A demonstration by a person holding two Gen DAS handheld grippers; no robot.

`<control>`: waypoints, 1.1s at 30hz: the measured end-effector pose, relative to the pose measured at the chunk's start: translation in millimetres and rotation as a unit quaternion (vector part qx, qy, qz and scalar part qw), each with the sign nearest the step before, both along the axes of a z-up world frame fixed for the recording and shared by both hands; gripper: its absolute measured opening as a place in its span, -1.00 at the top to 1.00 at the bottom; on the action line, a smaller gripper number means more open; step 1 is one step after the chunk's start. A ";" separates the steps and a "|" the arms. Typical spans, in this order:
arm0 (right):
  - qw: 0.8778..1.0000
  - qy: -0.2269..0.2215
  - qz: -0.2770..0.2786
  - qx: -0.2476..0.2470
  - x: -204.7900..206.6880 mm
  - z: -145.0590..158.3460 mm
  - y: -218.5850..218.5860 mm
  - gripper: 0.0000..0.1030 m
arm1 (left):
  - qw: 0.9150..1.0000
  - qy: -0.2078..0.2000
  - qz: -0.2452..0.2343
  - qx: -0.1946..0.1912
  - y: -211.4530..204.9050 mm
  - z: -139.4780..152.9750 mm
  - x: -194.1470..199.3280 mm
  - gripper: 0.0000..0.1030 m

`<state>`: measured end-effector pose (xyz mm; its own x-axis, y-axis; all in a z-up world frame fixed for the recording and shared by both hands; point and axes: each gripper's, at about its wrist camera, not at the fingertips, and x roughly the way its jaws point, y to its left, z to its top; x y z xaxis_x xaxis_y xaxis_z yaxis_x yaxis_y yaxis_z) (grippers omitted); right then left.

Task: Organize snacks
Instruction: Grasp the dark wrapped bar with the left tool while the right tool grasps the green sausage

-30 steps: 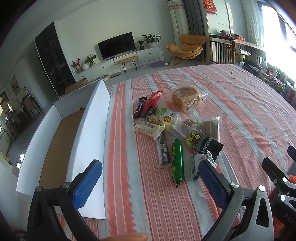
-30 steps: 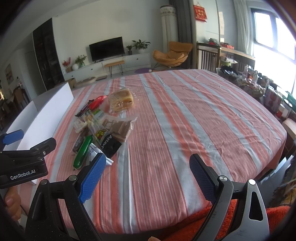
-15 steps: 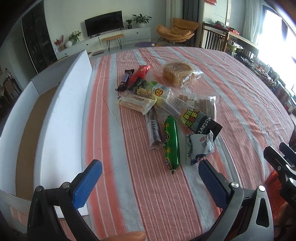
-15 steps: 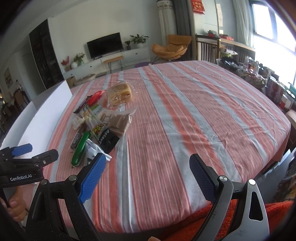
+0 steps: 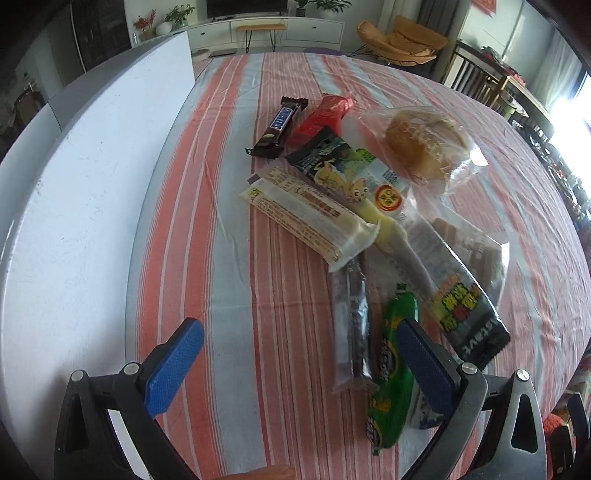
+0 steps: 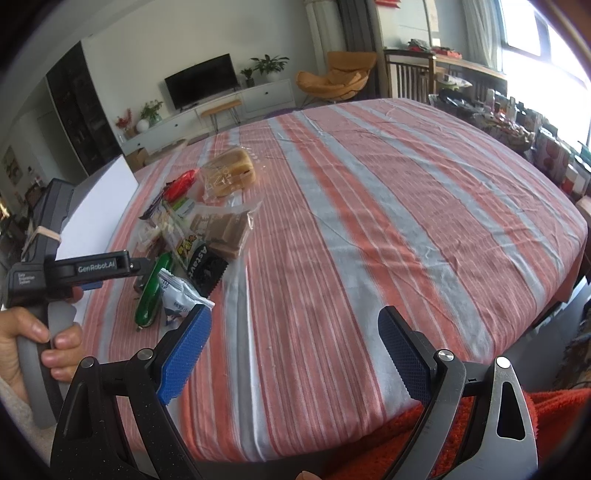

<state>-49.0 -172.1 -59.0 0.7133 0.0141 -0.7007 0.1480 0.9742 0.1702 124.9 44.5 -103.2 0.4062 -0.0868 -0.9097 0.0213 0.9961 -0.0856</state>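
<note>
Both sets of jaws are held wide apart and grip nothing. The left gripper (image 5: 299, 360) is poised low over the near end of the snack pile, its right blue pad (image 5: 424, 369) seen in front of a green sausage stick (image 5: 393, 373); whether they touch cannot be told. The right gripper (image 6: 291, 350) is held over bare cloth near the table's edge, well apart from the pile.

The snacks are gathered in a loose heap on a round table covered by a striped tablecloth (image 6: 369, 206) in salmon, grey and white. At the far end a Snickers bar (image 5: 277, 126) lies beside a red packet (image 5: 321, 116), with a bagged bread roll (image 5: 424, 147) to their right. A cream wafer bar (image 5: 308, 218) is laid across a green cartoon-printed packet (image 5: 332, 162). A dark meat stick (image 5: 352, 325) lies next to the green sausage stick, and an Astick wafer bag (image 5: 458, 295) is spread to the right. A small white-and-blue sachet (image 6: 179, 295) sits at the near end.

A white box (image 5: 85, 184) stands at the table's left side. Beyond the table a television (image 6: 201, 81), a white media cabinet (image 6: 258, 96), potted plants (image 6: 267, 66), an orange lounge chair (image 6: 336, 79) and a bright window (image 6: 546, 33) are seen. A hand (image 6: 33, 347) is wrapped round the left gripper's grey handle.
</note>
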 end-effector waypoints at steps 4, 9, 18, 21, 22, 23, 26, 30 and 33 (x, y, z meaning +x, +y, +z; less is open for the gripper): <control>1.000 -0.004 0.005 0.000 -1.1 1.0 1.1 -0.82 | 1.000 0.018 0.015 0.007 4.7 -11.3 12.7 -1.00; 1.000 -0.005 0.010 0.004 -0.6 1.0 0.6 -0.82 | 0.999 0.009 0.005 0.037 -2.0 -15.0 17.7 -1.00; 1.000 -0.013 0.010 0.010 -2.6 2.3 -0.8 -0.82 | 0.999 0.021 -0.018 0.038 -1.1 -14.9 18.4 -0.99; 1.000 -0.010 0.011 0.008 -2.7 2.2 -0.1 -0.82 | 0.999 0.014 -0.037 0.037 -1.5 -8.5 18.8 -0.50; 1.000 -0.010 0.011 0.008 -2.6 2.3 0.3 -0.82 | 0.998 0.006 -0.043 0.033 -1.6 -5.4 21.6 -0.09; 1.000 -0.009 0.011 0.007 -2.3 2.4 0.8 -0.82 | 0.998 0.001 -0.048 0.030 -1.8 -2.4 19.8 0.15; 1.000 -0.004 0.011 0.006 -0.6 1.4 1.4 -0.82 | 0.998 -0.002 -0.054 0.023 -1.8 1.3 14.7 0.66; 0.999 0.008 0.036 0.019 2.5 0.1 4.4 -0.82 | 0.998 -0.004 -0.061 0.004 0.6 2.6 -16.7 0.66; 0.993 0.020 0.103 0.058 7.9 -0.9 19.4 -0.82 | 0.998 -0.002 -0.067 -0.014 5.2 3.4 -45.5 0.67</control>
